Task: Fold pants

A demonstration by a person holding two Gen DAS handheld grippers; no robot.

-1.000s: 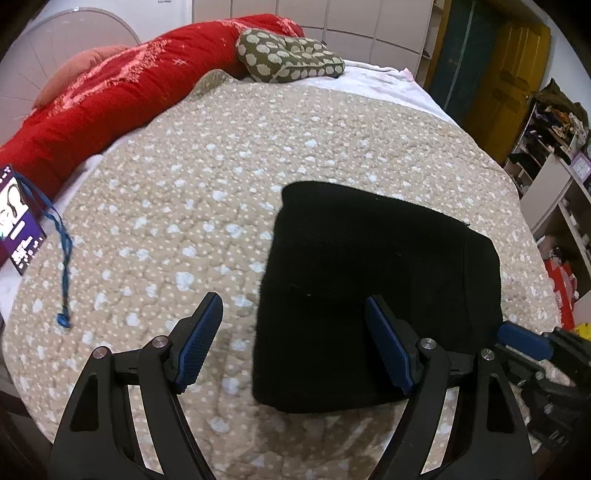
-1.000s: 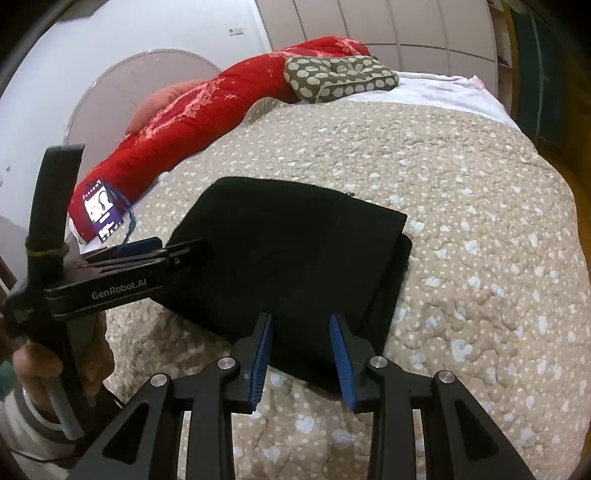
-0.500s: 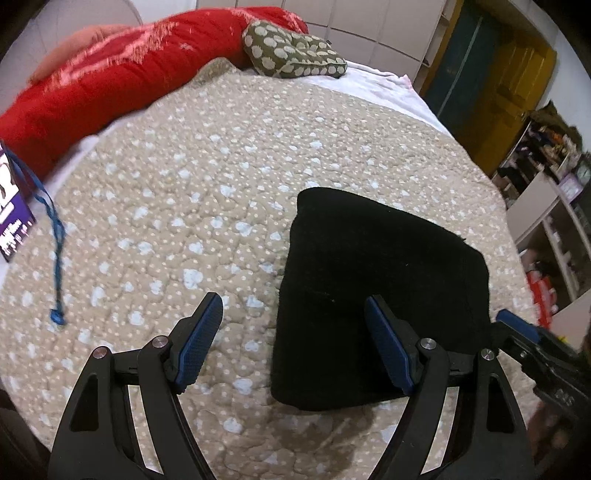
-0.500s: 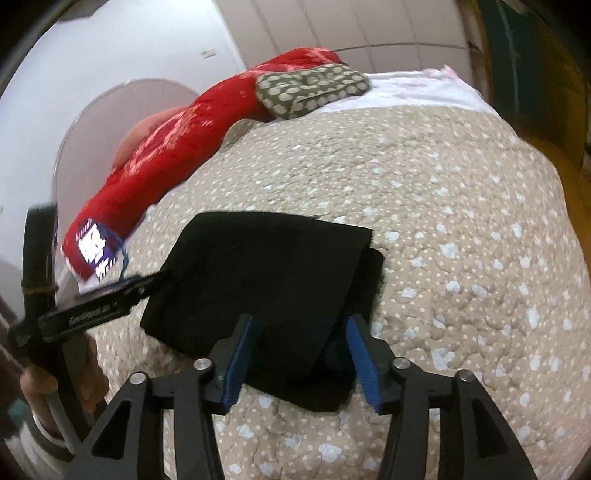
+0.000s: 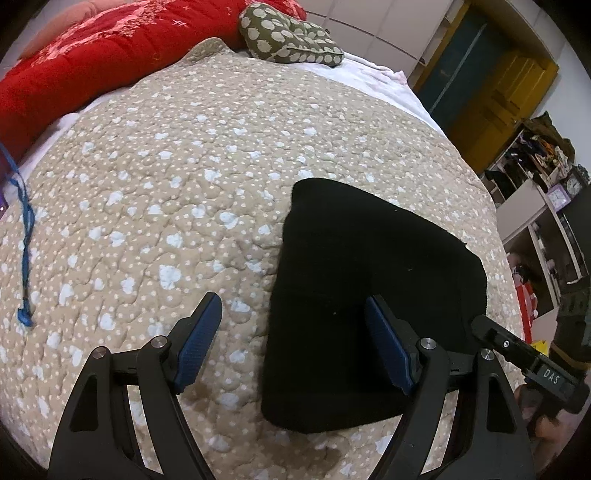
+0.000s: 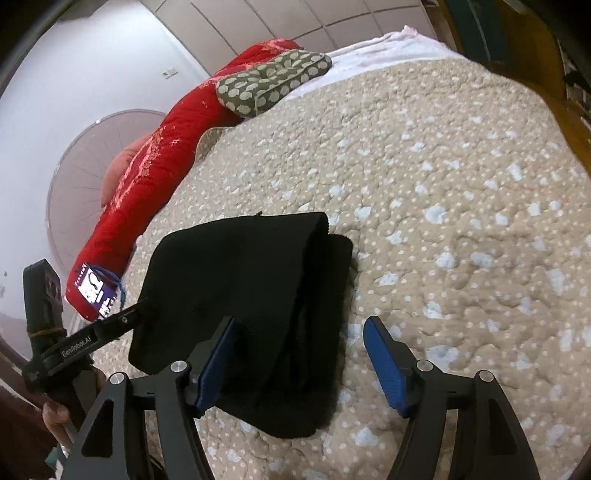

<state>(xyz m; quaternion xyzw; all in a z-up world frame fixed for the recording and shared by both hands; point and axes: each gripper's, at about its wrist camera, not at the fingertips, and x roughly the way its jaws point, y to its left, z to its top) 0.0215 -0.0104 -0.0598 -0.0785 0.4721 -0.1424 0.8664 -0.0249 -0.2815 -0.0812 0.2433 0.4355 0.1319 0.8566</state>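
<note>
Both tongs hang spread above the bed, gripping nothing. Left tongs [image 5: 291, 339] stand wide open over the near left edge of the pants [image 5: 373, 295]; one blue pad [image 5: 201, 332] is over the quilt [image 5: 184, 177], the other over the black cloth, neither pressing on it. Right tongs [image 6: 299, 362] have just been opening and now stand wide too; the near right part of the pants [image 6: 240, 280] lies between the pads, which do not clamp it.

Pants lie folded into a thick black block on the near part of the bed, flat on the tan, white-spotted quilt. In the right wrist view the layers show at the right side, a top fold stopping short of a lower layer that sticks out beside it.

Along the far left side of the bed lies a red blanket [image 5: 110, 48], and at its far end an olive pillow [image 5: 288, 35] with pale spots. A blue cord [image 5: 26, 236] trails on the quilt at the left; in the right wrist view it leads to a small purple card [image 6: 94, 288] by the blanket. A bare hand [image 6: 55, 410] grips the handle of the left tongs at the near left. Far right, past the bed, stand a yellow door [image 5: 498, 96] and cluttered shelves [image 5: 532, 177].
</note>
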